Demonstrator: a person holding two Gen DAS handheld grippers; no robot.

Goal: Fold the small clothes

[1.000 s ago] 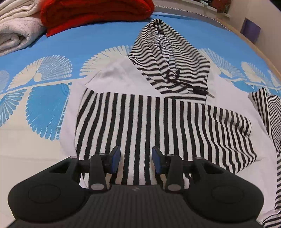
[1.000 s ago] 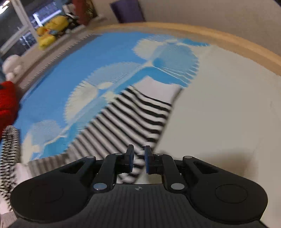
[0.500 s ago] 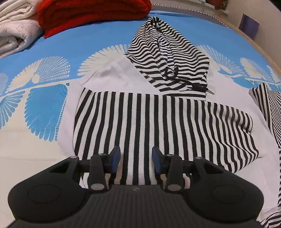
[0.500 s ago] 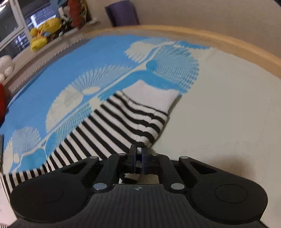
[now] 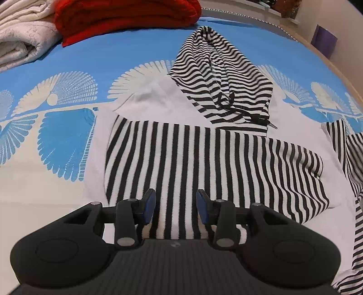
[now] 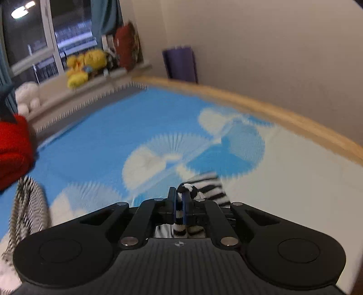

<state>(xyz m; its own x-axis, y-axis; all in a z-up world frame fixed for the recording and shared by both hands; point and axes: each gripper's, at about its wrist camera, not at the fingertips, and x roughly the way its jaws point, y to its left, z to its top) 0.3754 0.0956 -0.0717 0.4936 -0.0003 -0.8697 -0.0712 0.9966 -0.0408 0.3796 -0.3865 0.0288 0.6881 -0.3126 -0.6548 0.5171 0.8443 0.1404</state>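
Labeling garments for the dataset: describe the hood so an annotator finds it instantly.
Start at the blue bedspread with white fan prints. The striped hoodie lies mid-bed; its hood points toward the red blanket. Its stripes are thin, unlike the sleeve's broad bars.

We see a black-and-white striped knit hoodie (image 5: 204,163) lying flat on the bed, hood (image 5: 222,81) pointing away, one sleeve folded across its body; the other sleeve's cuff (image 6: 204,188) is lifted, bunched.

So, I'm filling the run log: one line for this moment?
left gripper: open, over hoodie | right gripper: shut on sleeve, lifted
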